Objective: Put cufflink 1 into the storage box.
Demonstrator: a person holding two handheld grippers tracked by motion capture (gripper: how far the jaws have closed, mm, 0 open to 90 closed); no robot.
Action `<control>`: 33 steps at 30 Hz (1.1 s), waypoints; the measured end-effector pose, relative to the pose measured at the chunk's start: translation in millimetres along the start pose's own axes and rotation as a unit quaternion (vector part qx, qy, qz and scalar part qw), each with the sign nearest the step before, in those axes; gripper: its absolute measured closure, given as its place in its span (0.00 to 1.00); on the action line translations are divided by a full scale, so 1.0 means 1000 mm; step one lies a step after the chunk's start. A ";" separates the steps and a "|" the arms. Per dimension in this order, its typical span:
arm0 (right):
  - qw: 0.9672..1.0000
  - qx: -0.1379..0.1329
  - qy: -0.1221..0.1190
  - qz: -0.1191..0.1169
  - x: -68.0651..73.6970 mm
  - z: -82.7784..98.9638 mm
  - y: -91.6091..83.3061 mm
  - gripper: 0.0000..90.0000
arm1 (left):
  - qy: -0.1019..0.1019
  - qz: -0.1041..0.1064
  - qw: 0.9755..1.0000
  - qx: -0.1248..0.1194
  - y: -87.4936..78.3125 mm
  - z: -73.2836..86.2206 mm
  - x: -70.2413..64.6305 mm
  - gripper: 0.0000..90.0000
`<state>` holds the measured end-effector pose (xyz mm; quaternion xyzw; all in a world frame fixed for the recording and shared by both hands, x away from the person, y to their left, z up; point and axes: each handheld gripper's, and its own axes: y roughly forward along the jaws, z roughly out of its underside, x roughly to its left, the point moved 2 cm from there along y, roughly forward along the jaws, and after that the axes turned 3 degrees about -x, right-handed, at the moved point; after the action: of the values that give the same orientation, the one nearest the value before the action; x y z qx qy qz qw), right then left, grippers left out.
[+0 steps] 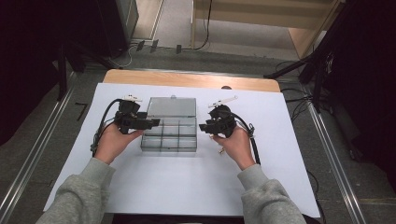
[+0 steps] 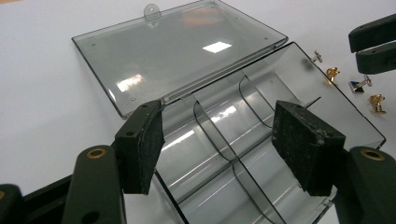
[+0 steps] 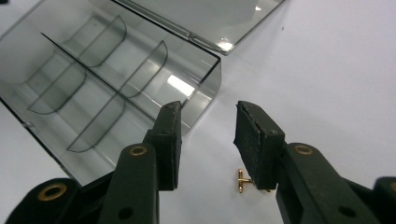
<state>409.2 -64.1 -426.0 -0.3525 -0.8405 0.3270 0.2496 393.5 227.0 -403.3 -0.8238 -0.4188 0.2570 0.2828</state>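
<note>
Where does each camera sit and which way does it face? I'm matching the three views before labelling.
High view: above the person's side, looking forward and down at the white table; grey sleeves, both hands, left gripper and right gripper flank the clear compartment box.
Left gripper view: rides the left gripper, looks across the box to small gold cufflinks; own jaws stand apart.
Right gripper view: rides the right gripper, looks down beside the box; own jaws open above a cufflink.
Shared: the open box, lid laid flat.
</note>
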 end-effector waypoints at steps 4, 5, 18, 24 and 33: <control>1.000 0.011 0.002 0.009 -0.004 0.001 0.003 0.70 | -0.002 0.000 1.000 -0.004 -0.002 0.000 0.001 0.39; 1.000 0.015 0.008 0.014 -0.008 0.000 0.004 0.70 | -0.004 0.000 1.000 -0.008 -0.003 -0.001 0.002 0.39; 0.997 0.058 0.021 0.048 -0.025 -0.004 0.017 0.74 | -0.004 0.001 1.000 -0.003 -0.007 0.003 0.001 0.39; 0.995 0.079 0.028 0.050 -0.031 -0.008 0.025 0.74 | -0.004 0.000 1.000 -0.006 -0.010 0.005 0.001 0.39; 0.993 0.101 0.033 0.050 -0.036 -0.007 0.038 0.76 | -0.004 -0.006 1.000 -0.001 -0.012 0.008 0.002 0.39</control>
<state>452.6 -68.4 -456.2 -0.3774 -0.7758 0.4110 0.2947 383.1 235.9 -401.2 -0.8205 -0.4253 0.2578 0.2819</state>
